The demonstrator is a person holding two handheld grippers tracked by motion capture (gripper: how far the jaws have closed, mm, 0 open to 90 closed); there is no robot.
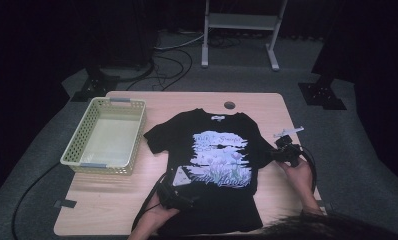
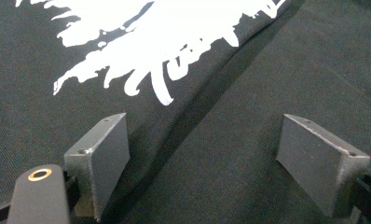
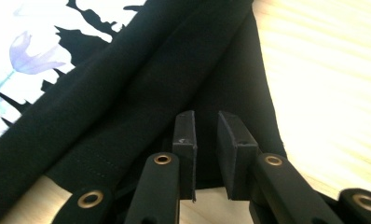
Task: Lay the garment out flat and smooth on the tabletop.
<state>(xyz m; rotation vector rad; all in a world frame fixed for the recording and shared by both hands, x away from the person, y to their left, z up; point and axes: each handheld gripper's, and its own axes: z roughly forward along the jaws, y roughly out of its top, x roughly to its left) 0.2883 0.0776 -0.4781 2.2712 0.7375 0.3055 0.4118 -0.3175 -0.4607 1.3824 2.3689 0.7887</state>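
My right tool [image 3: 206, 154] pinches the shirt [image 1: 212, 150] sleeve thinly and could slip; my left tool [image 2: 216, 158] gapes, holding nothing.

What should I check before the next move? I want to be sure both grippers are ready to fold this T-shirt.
1. T-shirt lies flat, print up, on the table: ok.
2. Right gripper has hold of the sleeve: cannot tell; its jaws stand close together at the sleeve's hem, but a narrow gap shows between them.
3. Left gripper grips cloth: not ok; its jaws stand wide apart over the lower part of the shirt.
4. A crease runs between the left jaws: ok as a fold to pinch.
5. Basket stands apart from the shirt, at its left: ok.
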